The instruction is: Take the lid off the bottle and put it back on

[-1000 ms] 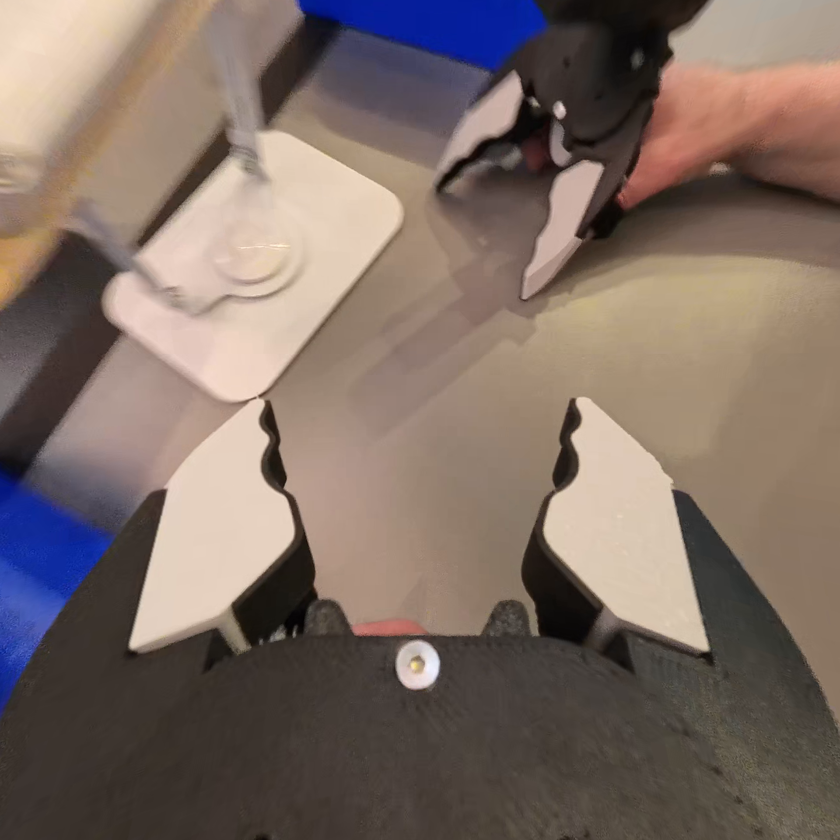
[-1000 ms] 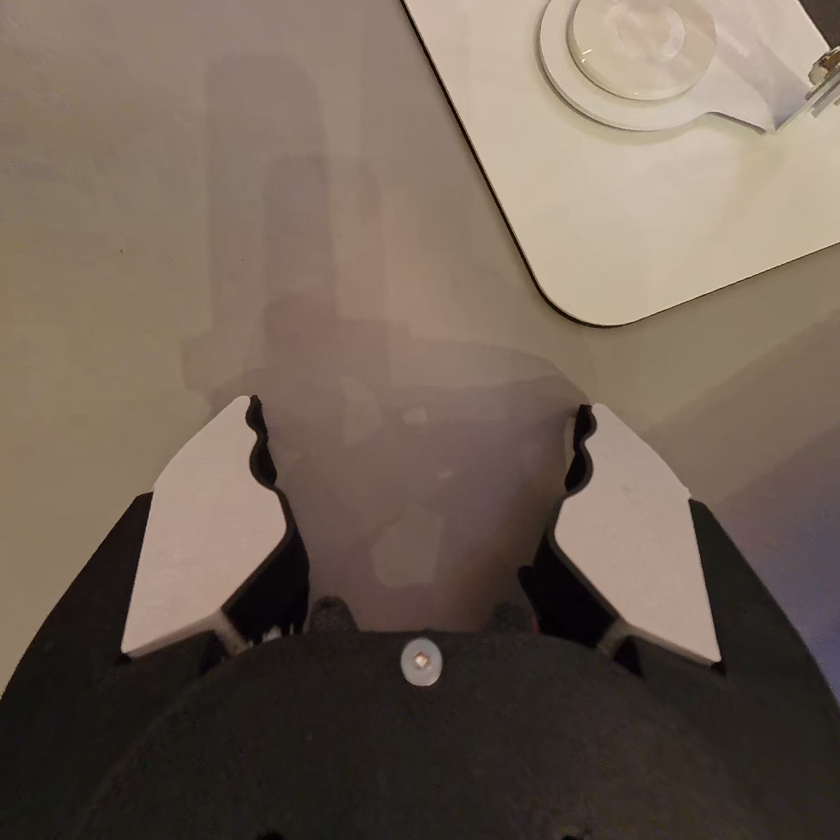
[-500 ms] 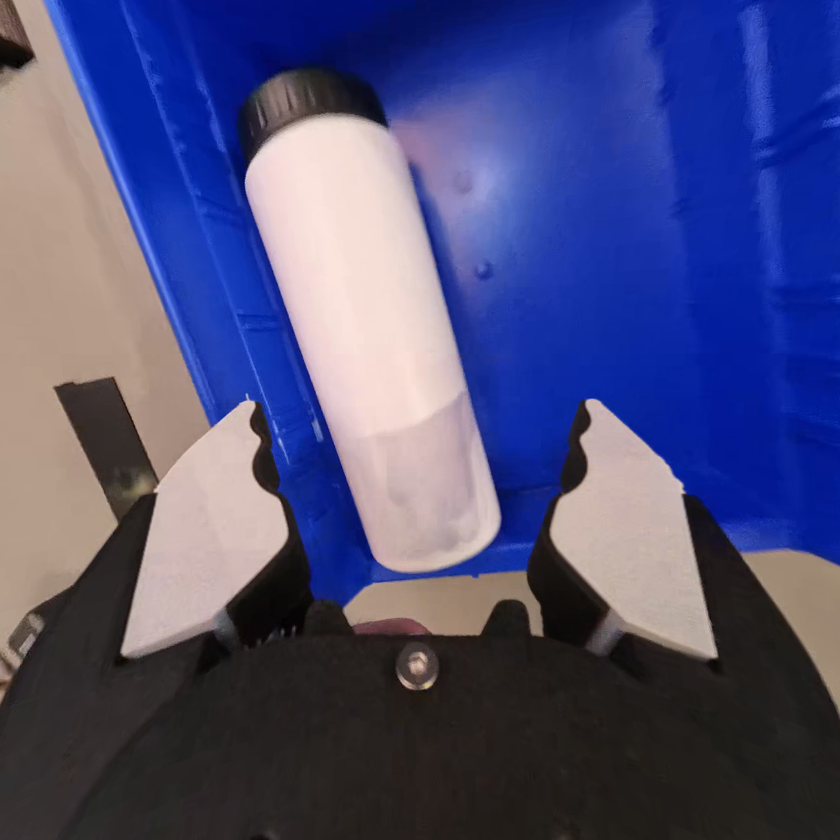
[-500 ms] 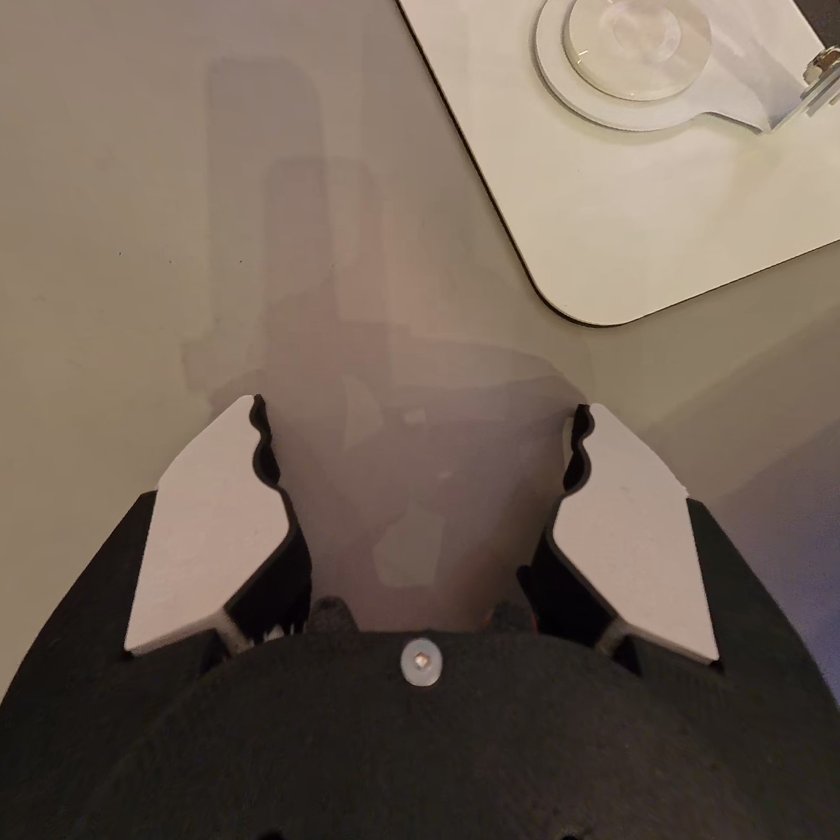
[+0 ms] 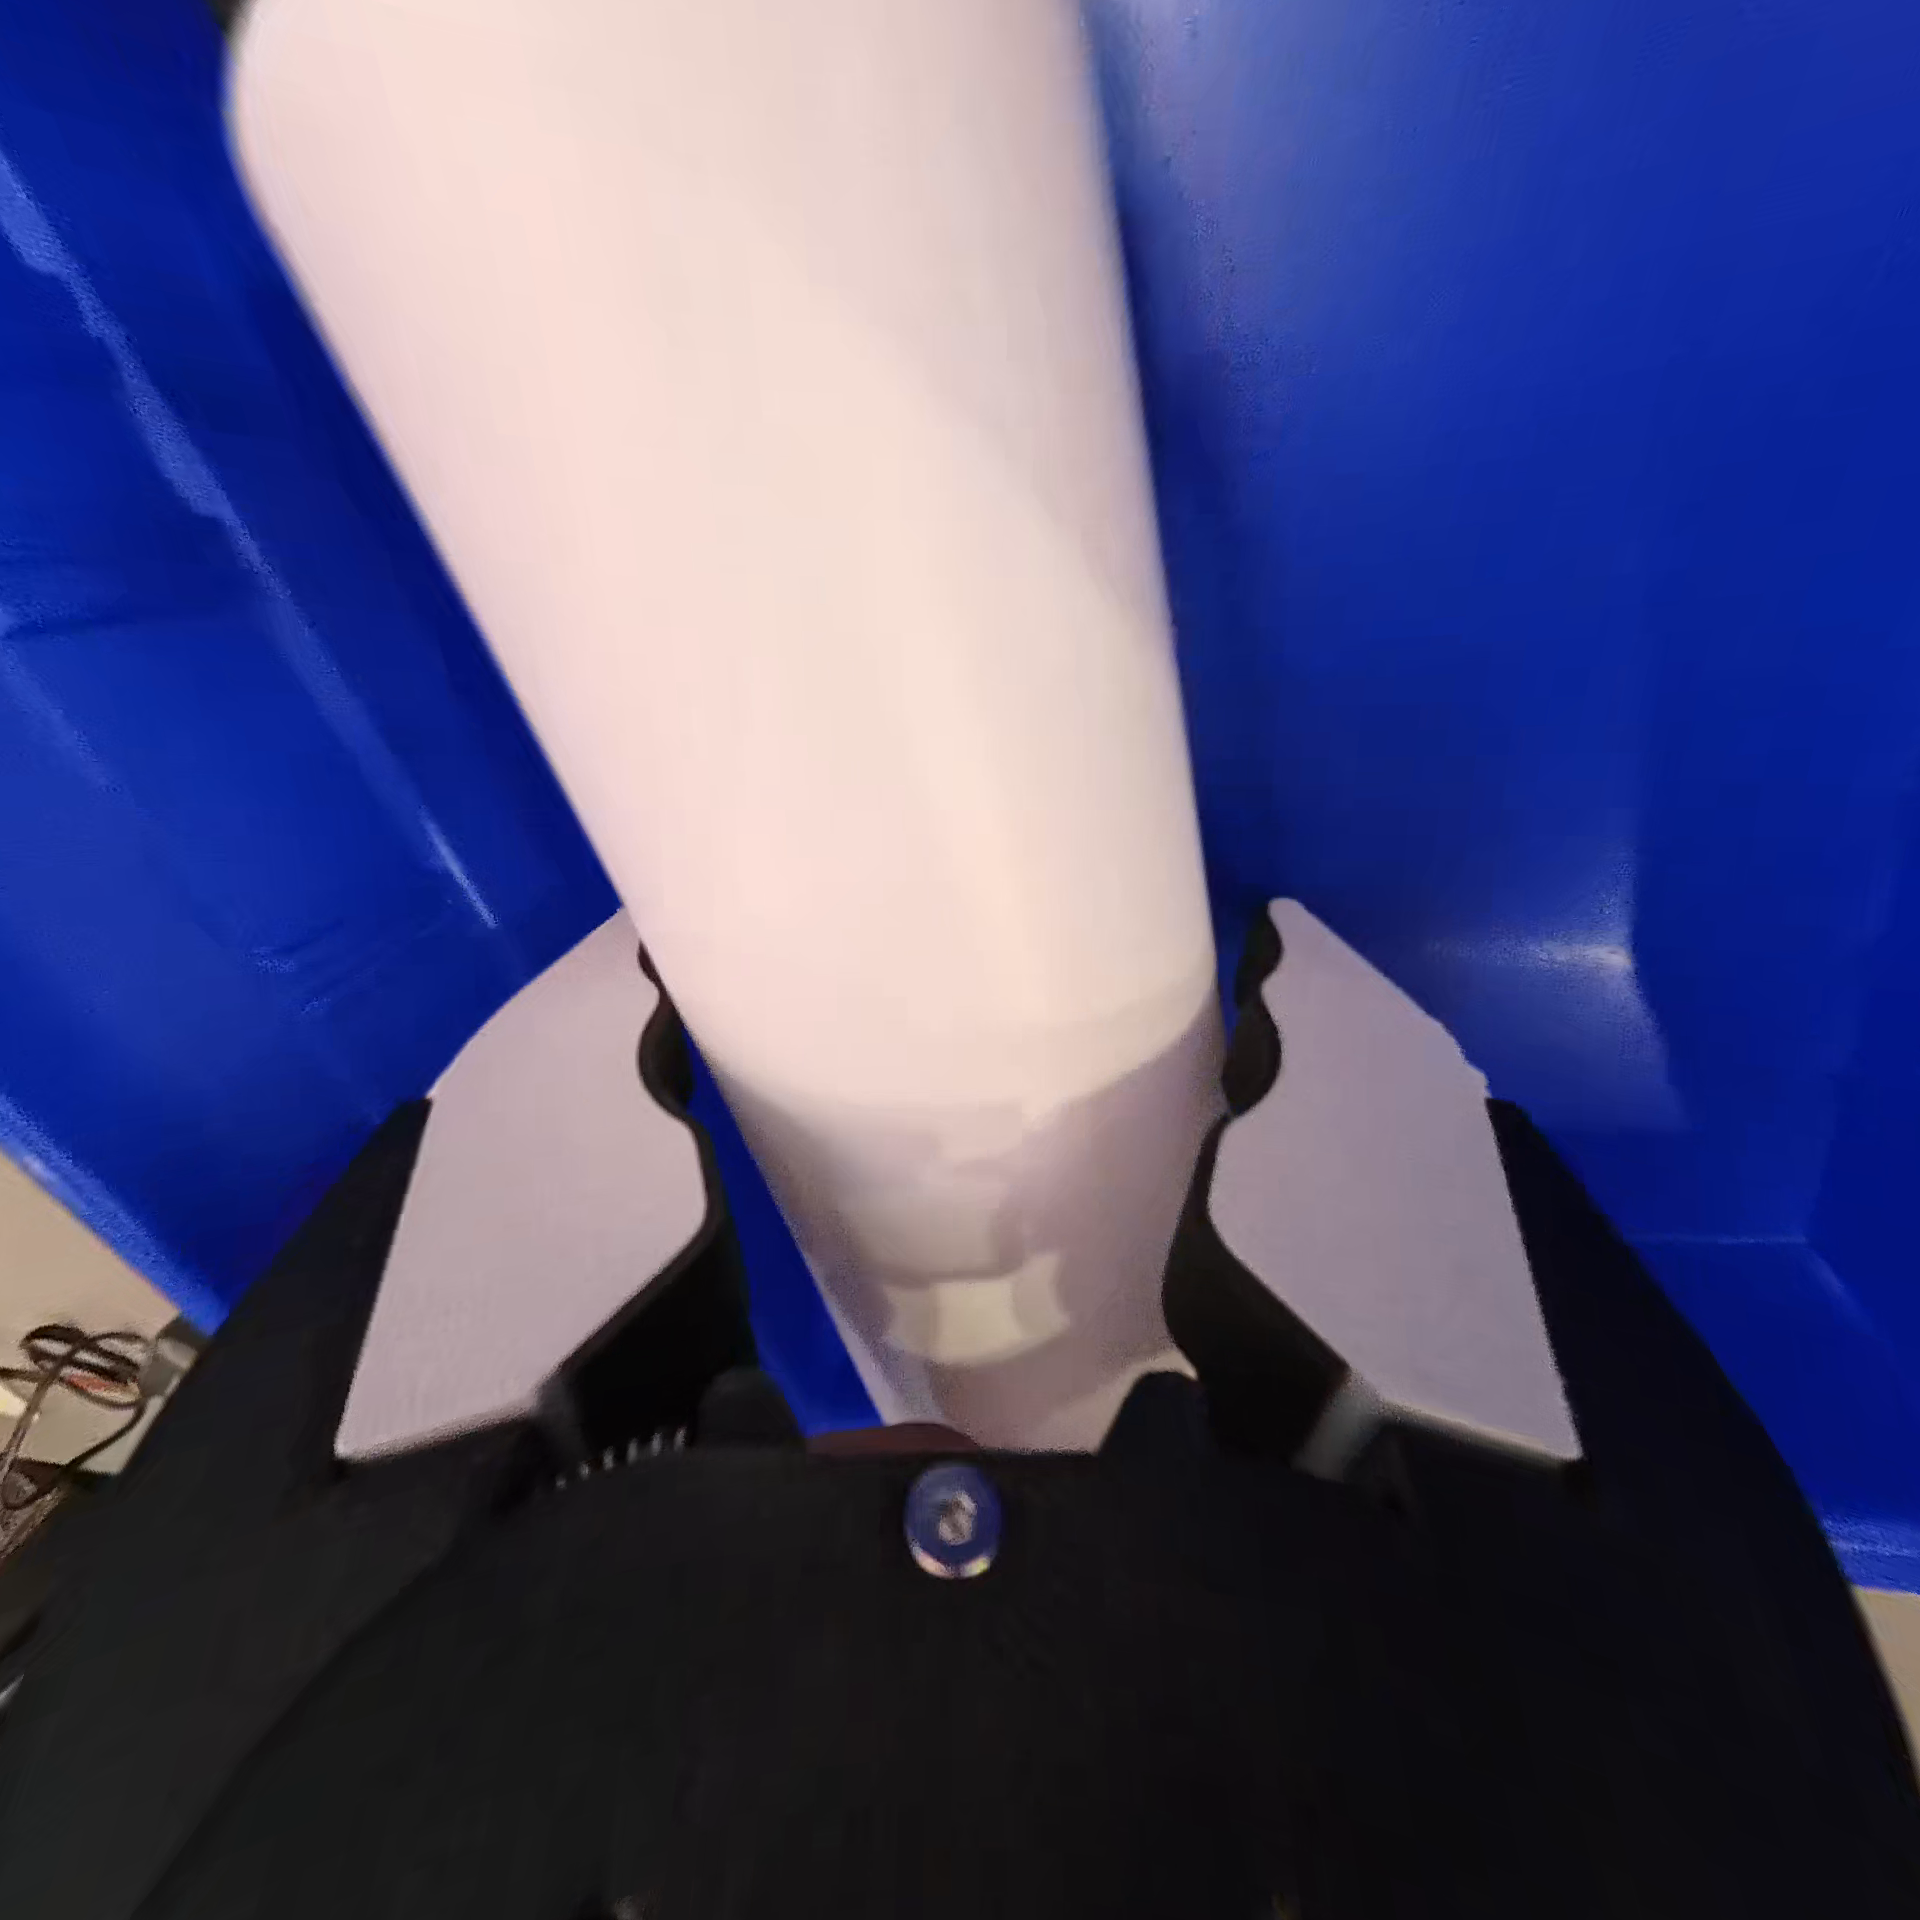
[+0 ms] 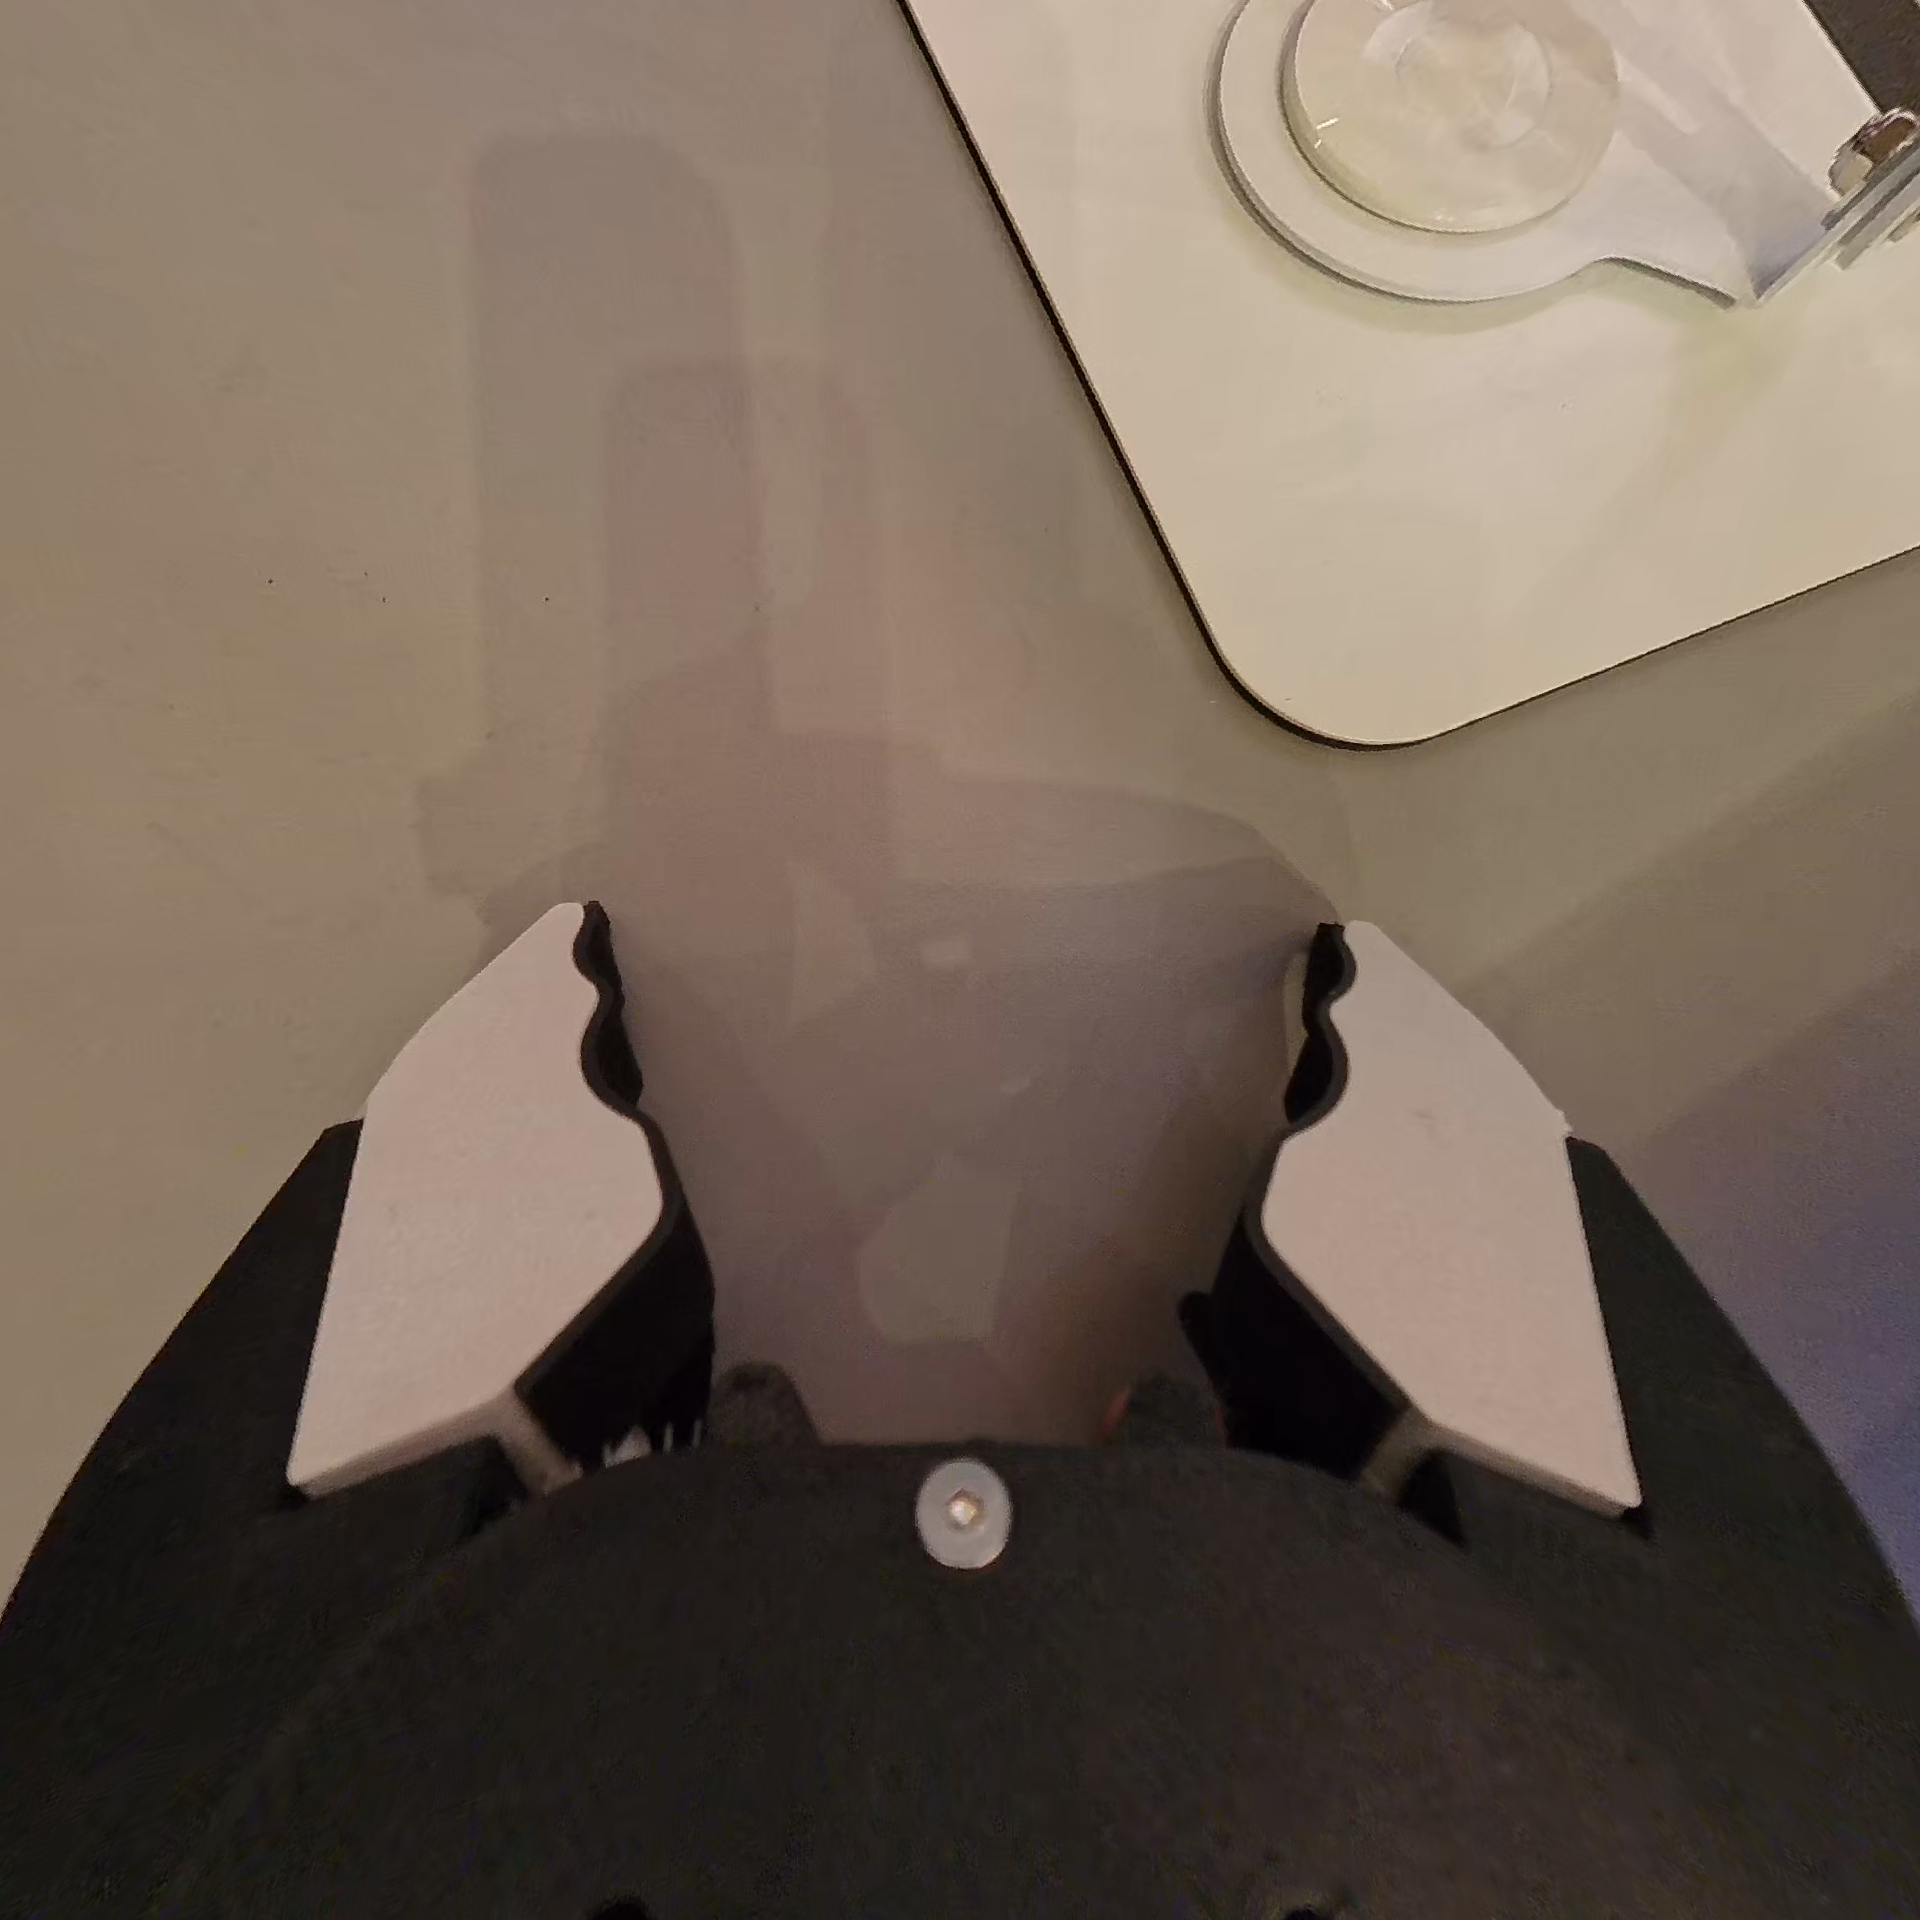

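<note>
Your left hand-held gripper (image 5: 951, 1029) has a matte black, grainy body that widens toward the camera, with one silver screw (image 5: 953, 1524) set in a washer at its middle. Its two fingers (image 5: 540, 1205) are flat pale grey plates backed by black pads with wavy inner edges. Your right hand-held gripper (image 6: 961, 997) has the same build: black body, centre screw (image 6: 962, 1511), pale fingers (image 6: 488, 1174) with scalloped black edges.

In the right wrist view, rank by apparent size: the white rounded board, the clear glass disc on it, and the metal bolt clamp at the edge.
1. white rounded board, cropped by the frame
2. clear glass disc, top cut off
3. metal bolt clamp, partly out of frame
</note>
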`<state>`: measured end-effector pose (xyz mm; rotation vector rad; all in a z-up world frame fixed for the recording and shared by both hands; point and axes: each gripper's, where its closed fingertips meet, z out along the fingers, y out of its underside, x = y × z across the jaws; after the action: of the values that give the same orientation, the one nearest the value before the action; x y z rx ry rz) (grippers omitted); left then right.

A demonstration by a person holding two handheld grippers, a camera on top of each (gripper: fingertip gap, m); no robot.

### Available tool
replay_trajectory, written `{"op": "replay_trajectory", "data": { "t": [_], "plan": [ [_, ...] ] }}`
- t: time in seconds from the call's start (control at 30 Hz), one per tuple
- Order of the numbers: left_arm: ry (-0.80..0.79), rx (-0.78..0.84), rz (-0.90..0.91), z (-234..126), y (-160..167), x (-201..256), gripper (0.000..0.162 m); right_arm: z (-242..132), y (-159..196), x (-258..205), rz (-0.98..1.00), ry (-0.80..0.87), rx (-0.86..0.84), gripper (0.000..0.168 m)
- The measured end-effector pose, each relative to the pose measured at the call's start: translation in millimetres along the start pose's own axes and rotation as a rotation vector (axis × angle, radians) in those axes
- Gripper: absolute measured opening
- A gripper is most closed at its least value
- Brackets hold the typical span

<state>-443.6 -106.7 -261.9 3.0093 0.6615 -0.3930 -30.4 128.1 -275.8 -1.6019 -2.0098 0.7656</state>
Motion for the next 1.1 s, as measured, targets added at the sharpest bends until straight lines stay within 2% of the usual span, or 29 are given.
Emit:
{"op": "replay_trajectory", "data": {
  "t": [0.17, 0.23, 0.47, 0.53, 0.7, 0.87, 0.93, 1.1],
  "plan": [
    [0.019, 0.027, 0.038, 0.8, -7.9, -2.7, 0.097, 0.0, 0.0, 0.3, 0.002, 0.001, 0.001, 0.122],
    [0.039, 0.095, 0.030, -5.0, -13.1, -2.5, 0.088, 0.0, 0.0, 0.3, 0.002, 0.001, 0.001, 0.122],
    [0.059, 0.278, 0.021, -25.4, -7.1, -2.7, 0.087, -0.1, 0.1, 0.1, 0.000, 0.000, 0.001, 0.122],
    [0.058, 0.366, 0.010, -40.9, -3.9, -3.0, 0.087, -0.3, 0.0, -0.2, -0.002, 0.000, 0.002, 0.121],
    [0.103, 0.694, -0.003, -106.5, 8.6, 10.8, 0.087, -1.0, -0.2, -0.6, -0.008, 0.000, 0.005, 0.119],
    [0.256, 1.115, 0.120, -188.8, 24.0, 74.1, 0.088, -3.4, -2.7, 0.0, -0.018, 0.014, 0.028, 0.120],
    [0.368, 1.209, 0.142, -210.1, 31.1, 112.8, 0.088, -8.3, -9.1, -3.5, -0.030, 0.002, 0.073, 0.120],
    [0.622, 1.462, 0.264, -251.5, 38.2, 218.7, 0.088, -55.3, -65.2, -29.3, -0.013, -0.110, 0.334, 0.114]
  ]
}}
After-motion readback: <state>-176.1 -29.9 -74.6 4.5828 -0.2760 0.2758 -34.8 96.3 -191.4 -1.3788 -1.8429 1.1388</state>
